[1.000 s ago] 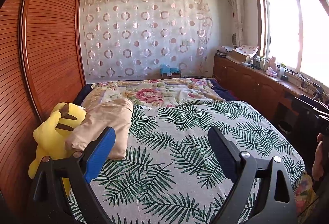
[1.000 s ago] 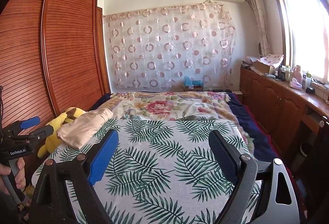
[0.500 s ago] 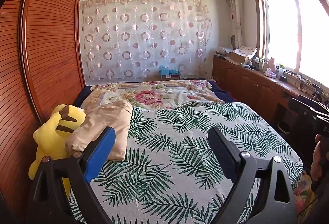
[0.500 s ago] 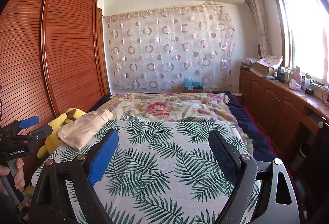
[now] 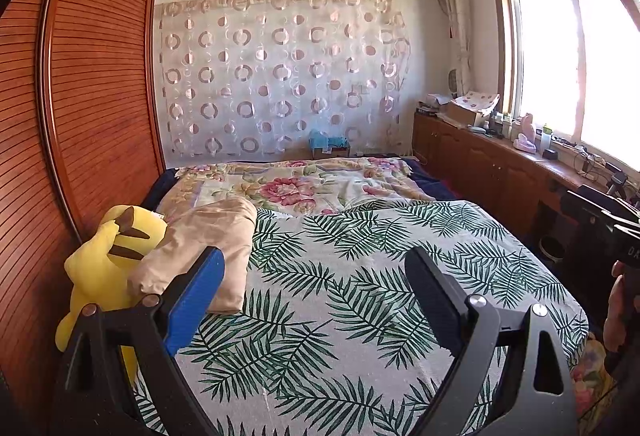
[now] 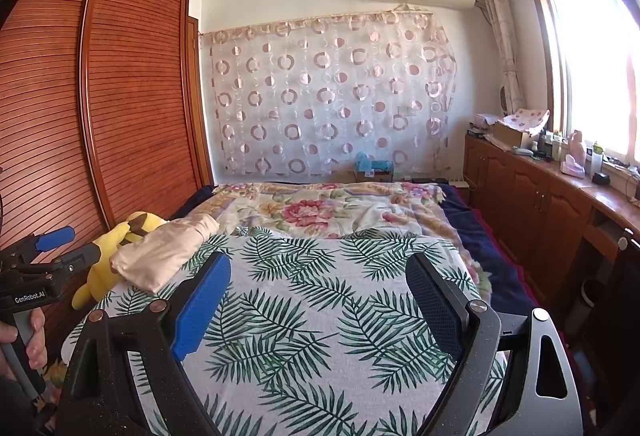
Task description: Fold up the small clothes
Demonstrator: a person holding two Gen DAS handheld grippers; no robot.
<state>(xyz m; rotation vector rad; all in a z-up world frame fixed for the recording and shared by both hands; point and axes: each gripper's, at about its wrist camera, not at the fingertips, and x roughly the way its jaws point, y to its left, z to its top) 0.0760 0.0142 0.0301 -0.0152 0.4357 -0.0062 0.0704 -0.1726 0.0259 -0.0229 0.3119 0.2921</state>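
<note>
Item: beige cotton garment (image 5: 202, 248), loosely folded or bundled, lying at the left edge of the bed — resting on the palm-leaf printed bedspread (image 5: 360, 296) and touching the yellow plush toy (image 5: 104, 260) wedged against the slatted wooden wardrobe (image 5: 80, 96). Beyond it, toward the head of the bed: a floral quilt (image 5: 296, 188).

Left gripper (image 5: 312, 276): jaws wide apart, nothing between them, hovering over the bedspread just beside the garment.

Right gripper (image 6: 316, 284): jaws wide apart, empty, over the middle of the bedspread, well apart from the garment.

Risks: a pinch at the garment's near end may also catch the bedspread beneath — or nudge the plush toy off the edge. Soft layers could slip apart when lifted.
</note>
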